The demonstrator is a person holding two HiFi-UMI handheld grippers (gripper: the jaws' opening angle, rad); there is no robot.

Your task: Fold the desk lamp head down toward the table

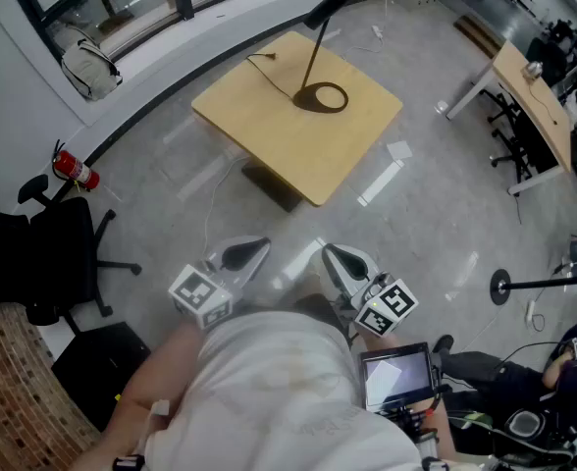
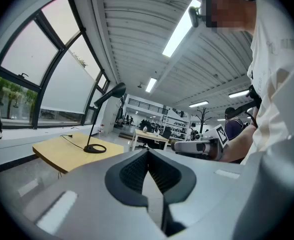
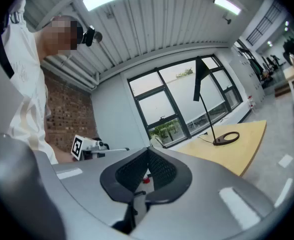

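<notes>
Item: desk lamp (image 1: 314,55), black, slim stem rising from an open ring base (image 1: 325,97), standing on a light wooden counter (image 1: 269,140) well ahead of the person; a cord (image 1: 274,72) trails from the base toward the far edge. The lamp head (image 2: 112,93) is raised high on the stem, not folded. Position: on the counter's far half, nothing else on the surface. Left tongs (image 1: 241,255): jaws together, nothing between them, held level close to the person's body. Right tongs (image 1: 342,263): likewise closed and empty, level, beside the left pair. Both are well apart from the counter and the lamp. Surroundings: fire extinguisher (image 1: 76,172), black office chair (image 1: 58,253) and a backpack (image 1: 90,67) by the window wall, none in the path. Status, as judged: the task is not begun; the step in hand is the approach. Handling notes, as judged: part one pair of tongs before reaching the head, take the head near its hinge end or press on its upper face, and bring it down slowly toward the counter. The ring base looks light, so the other tongs would do well to pin it, keeping clear of the cord, lest the whole lamp tip or slide.
</notes>
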